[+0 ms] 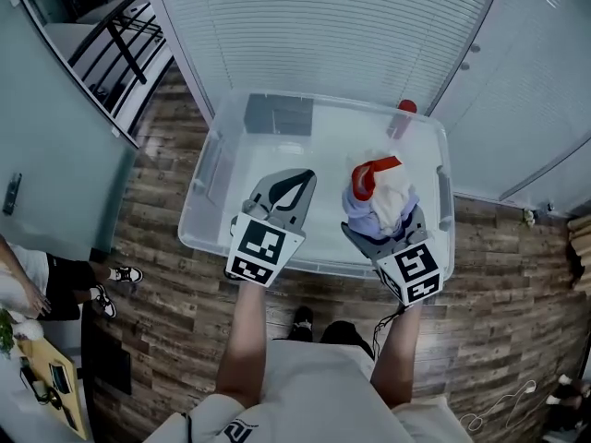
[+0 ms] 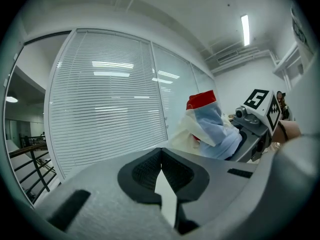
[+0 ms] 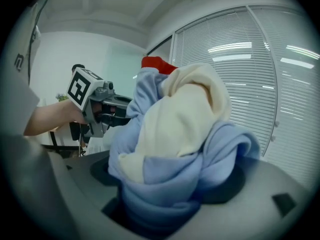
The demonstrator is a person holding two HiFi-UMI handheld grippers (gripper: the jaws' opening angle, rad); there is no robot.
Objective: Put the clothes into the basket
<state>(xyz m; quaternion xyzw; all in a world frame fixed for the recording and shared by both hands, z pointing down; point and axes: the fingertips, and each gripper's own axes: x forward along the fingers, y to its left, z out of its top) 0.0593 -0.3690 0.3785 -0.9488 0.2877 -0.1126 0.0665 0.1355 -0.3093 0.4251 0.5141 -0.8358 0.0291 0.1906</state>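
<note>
A clear plastic basket stands on the wood floor below me. My right gripper is shut on a bundle of clothes, light blue, cream and red, held over the basket's right half. In the right gripper view the bundle of clothes fills the jaws and hides the fingertips. My left gripper hangs over the basket's middle, shut with nothing in it; its black pads meet. The left gripper view shows the clothes and the right gripper's marker cube off to the right.
A red-capped object stands at the basket's far right corner. A dark patch shows at the basket's far side. White blinds run behind the basket. A desk and a seated person's shoes are at the left.
</note>
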